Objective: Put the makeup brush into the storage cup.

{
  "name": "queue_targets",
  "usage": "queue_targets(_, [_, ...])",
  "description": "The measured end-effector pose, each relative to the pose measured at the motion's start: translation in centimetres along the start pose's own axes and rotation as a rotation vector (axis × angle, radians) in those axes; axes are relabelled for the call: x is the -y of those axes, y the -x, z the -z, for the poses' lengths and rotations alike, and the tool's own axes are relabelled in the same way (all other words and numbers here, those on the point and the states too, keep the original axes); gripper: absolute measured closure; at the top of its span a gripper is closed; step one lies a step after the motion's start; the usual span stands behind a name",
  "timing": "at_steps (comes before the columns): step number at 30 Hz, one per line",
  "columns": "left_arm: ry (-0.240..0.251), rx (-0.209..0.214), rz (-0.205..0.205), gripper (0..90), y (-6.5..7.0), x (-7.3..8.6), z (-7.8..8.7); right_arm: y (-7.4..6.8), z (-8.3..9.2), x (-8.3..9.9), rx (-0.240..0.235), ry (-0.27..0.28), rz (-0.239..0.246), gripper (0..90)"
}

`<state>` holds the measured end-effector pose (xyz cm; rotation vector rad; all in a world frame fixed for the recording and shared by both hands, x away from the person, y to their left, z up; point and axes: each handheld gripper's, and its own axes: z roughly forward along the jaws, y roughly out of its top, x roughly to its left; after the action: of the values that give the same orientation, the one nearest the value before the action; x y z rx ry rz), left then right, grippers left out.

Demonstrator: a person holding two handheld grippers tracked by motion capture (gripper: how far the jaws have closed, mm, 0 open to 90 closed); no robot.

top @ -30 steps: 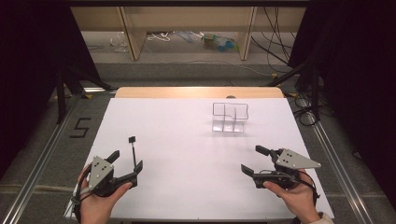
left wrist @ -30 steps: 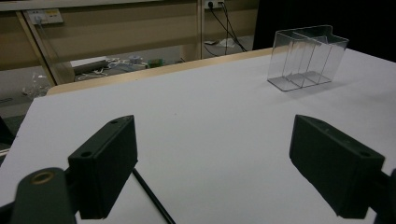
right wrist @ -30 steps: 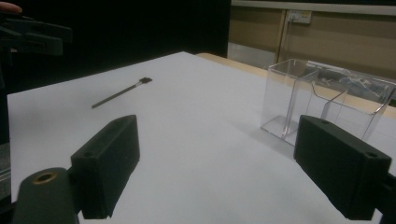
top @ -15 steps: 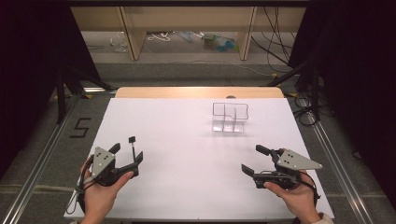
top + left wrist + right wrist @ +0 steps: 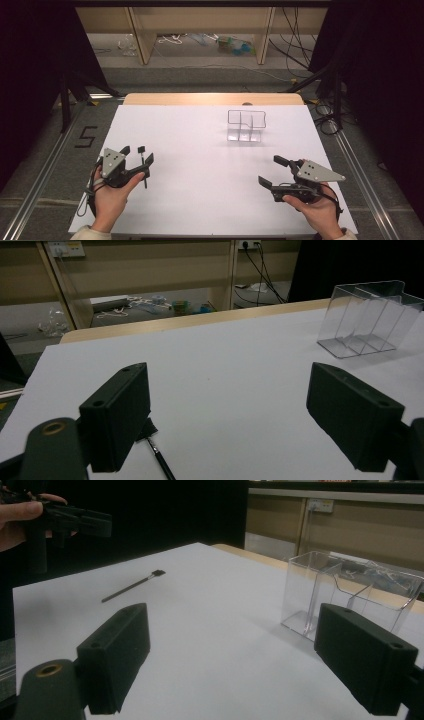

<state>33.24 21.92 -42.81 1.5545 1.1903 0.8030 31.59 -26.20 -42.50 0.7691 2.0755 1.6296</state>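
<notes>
the left hand-held gripper (image 5: 137,154) hovers with its jaws spread wide, the thin black brush (image 5: 143,166) lying on the white table (image 5: 200,150) between them. the right hand-held gripper (image 5: 273,171) gapes empty, well apart from the brush.

A white table (image 5: 210,150) seen from above: left gripper (image 5: 136,156) open over a thin black brush (image 5: 143,164), right gripper (image 5: 274,170) open, clear divided box (image 5: 245,126) farther back.

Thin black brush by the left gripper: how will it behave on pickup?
The brush looks slim and light, so probably easy to lift. It lies flat on the white sheet, so the fingers may struggle to get under it. A nudge could roll or skid it.
</notes>
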Motion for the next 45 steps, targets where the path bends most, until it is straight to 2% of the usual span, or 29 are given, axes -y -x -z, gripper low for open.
queue_targets(4, [-0.007, -0.018, 0.012, 17.8, -0.3, -0.3, -0.9, -0.1, 0.0, 0.0, 0.016, 0.022, -0.011, 15.9])
queue_targets(5, [-0.012, -0.022, 0.016, 17.9, -0.3, -0.4, -1.2, 0.0, 0.1, 0.0, 0.011, 0.002, -0.013, 15.9])
queue_targets(7, [-0.011, -0.021, 0.017, 18.2, -0.3, -0.4, -1.4, 0.1, 0.1, 0.0, 0.012, 0.012, 0.001, 15.8])
queue_targets(18, [-0.031, -0.044, 0.026, 18.8, -1.0, -0.6, -2.6, 0.1, 0.1, 0.0, 0.011, 0.004, 0.003, 15.8])
queue_targets(20, [-0.044, -0.051, 0.027, 18.8, -1.1, -0.7, -2.9, 0.0, 0.1, 0.0, 0.005, -0.009, -0.016, 15.8])
queue_targets(21, [-0.054, -0.054, 0.031, 18.9, -1.2, -0.7, -3.0, -0.1, -0.1, 0.1, -0.002, 0.025, -0.023, 15.8])
queue_targets(23, [-0.089, -0.053, 0.027, 19.2, -1.3, -0.8, -3.4, 0.0, -0.1, 0.1, -0.003, 0.017, -0.009, 15.8])
queue_targets(24, [-0.121, -0.053, 0.023, 19.3, -1.5, -0.9, -3.6, 0.0, 0.0, 0.1, 0.001, 0.001, -0.016, 15.8])
queue_targets(25, [-0.139, -0.055, 0.025, 19.3, -1.5, -0.9, -3.8, 0.1, -0.1, 0.1, 0.006, 0.014, 0.004, 15.8])
queue_targets(26, [-0.161, -0.058, 0.028, 19.3, -1.6, -0.9, -4.0, 0.1, -0.1, 0.1, 0.006, 0.014, 0.004, 15.8])
queue_targets(28, [-0.206, -0.064, 0.032, 19.6, -1.8, -0.9, -4.4, 0.1, -0.2, 0.2, 0.004, 0.017, -0.003, 15.8])
queue_targets(29, [-0.236, -0.070, 0.033, 19.8, -1.9, -1.0, -4.7, 0.0, -0.1, 0.2, -0.013, 0.000, -0.020, 15.8])
queue_targets(30, [-0.254, -0.074, 0.031, 20.3, -1.9, -1.0, -4.8, -0.1, -0.3, 0.2, -0.020, 0.012, -0.027, 15.8])
queue_targets(32, [-0.309, -0.085, 0.029, 20.8, -2.0, -1.1, -5.2, 0.0, -0.4, 0.2, -0.026, 0.020, -0.018, 15.9])
queue_targets(33, [-0.375, -0.094, 0.021, 21.0, -2.1, -1.1, -5.7, 0.0, -0.3, 0.2, -0.025, 0.015, -0.016, 15.9])
queue_targets(34, [-0.375, -0.094, 0.021, 21.0, -2.1, -1.1, -5.7, 0.0, -0.3, 0.2, -0.025, 0.015, -0.016, 15.9])
queue_targets(35, [-0.446, -0.084, -0.011, 21.0, -2.4, -1.2, -5.8, 0.0, -0.2, 0.2, -0.031, -0.009, -0.018, 15.9])
queue_targets(37, [-0.490, -0.089, -0.004, 21.0, -2.4, -1.1, -6.2, -0.1, -0.2, 0.2, -0.025, -0.002, -0.020, 16.0])
queue_targets(38, [-0.521, -0.098, -0.001, 21.5, -2.5, -1.0, -6.5, 0.0, -0.3, 0.2, -0.014, 0.008, -0.002, 16.0])
queue_targets(41, [-0.586, -0.120, -0.011, 22.1, -2.6, -0.8, -7.1, 0.0, -0.3, 0.2, -0.005, 0.001, -0.001, 16.1])
queue_targets(42, [-0.616, -0.124, -0.011, 22.5, -2.6, -0.9, -7.3, -0.2, -0.2, 0.2, -0.014, -0.014, -0.027, 16.2])
queue_targets(44, [-0.659, -0.136, 0.006, 21.1, -2.6, -0.7, -7.7, 0.0, -0.3, 0.3, -0.012, -0.002, -0.006, 16.3])
queue_targets(45, [-0.700, -0.133, 0.007, 20.8, -2.6, -0.7, -7.9, 0.0, -0.3, 0.3, -0.009, -0.003, -0.005, 16.4])
